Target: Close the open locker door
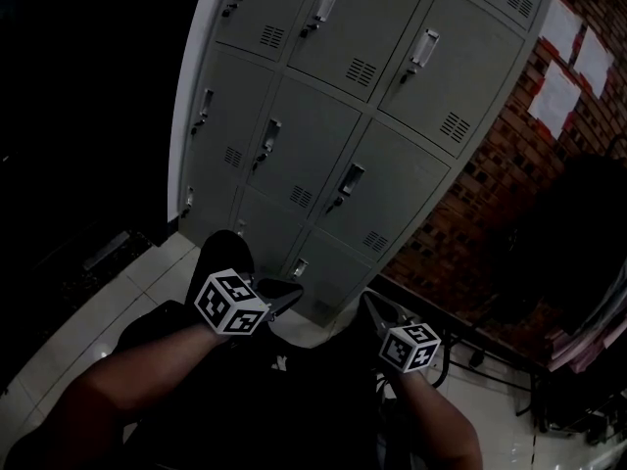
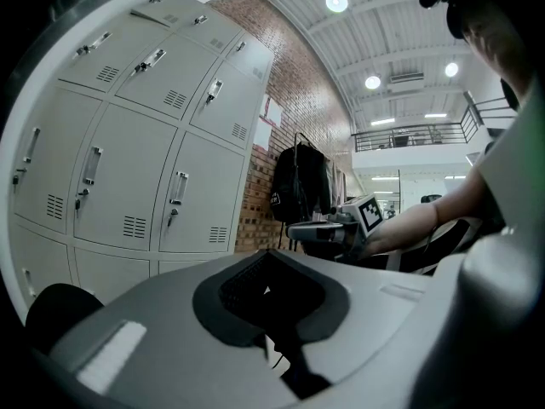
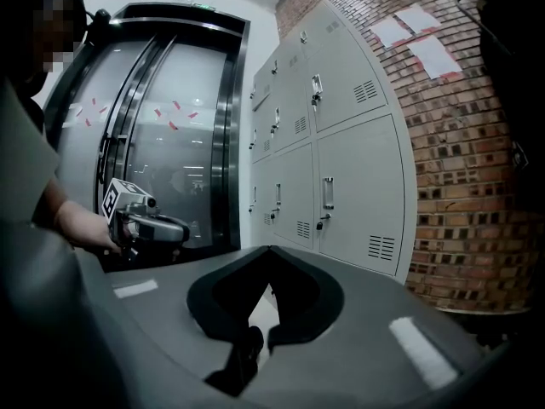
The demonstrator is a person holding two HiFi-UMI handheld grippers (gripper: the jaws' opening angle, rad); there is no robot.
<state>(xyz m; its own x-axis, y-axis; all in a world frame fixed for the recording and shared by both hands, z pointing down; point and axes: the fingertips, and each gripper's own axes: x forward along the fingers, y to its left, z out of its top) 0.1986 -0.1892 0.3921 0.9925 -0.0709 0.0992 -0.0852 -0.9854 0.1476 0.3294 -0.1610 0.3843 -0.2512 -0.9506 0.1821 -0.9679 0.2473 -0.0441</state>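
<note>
The grey locker bank (image 1: 323, 135) stands upright ahead of me, and every door I can see lies flush; none stands open in these views. My left gripper (image 1: 292, 290) hangs low in front of the bottom row, apart from the doors, its jaws shut on nothing. My right gripper (image 1: 371, 304) is beside it, also shut and empty. In the left gripper view the jaws (image 2: 271, 256) meet, with the lockers (image 2: 128, 143) to the left. The right gripper view shows its jaws (image 3: 271, 250) closed, with the lockers (image 3: 341, 160) ahead and to the right.
A brick wall (image 1: 509, 184) with white paper sheets (image 1: 563, 67) runs right of the lockers. A black bag (image 2: 298, 181) hangs by that wall. Dark glass doors (image 3: 170, 143) stand left of the lockers. Pale floor tiles (image 1: 108, 311) lie below, and furniture legs (image 1: 509, 380) are at the right.
</note>
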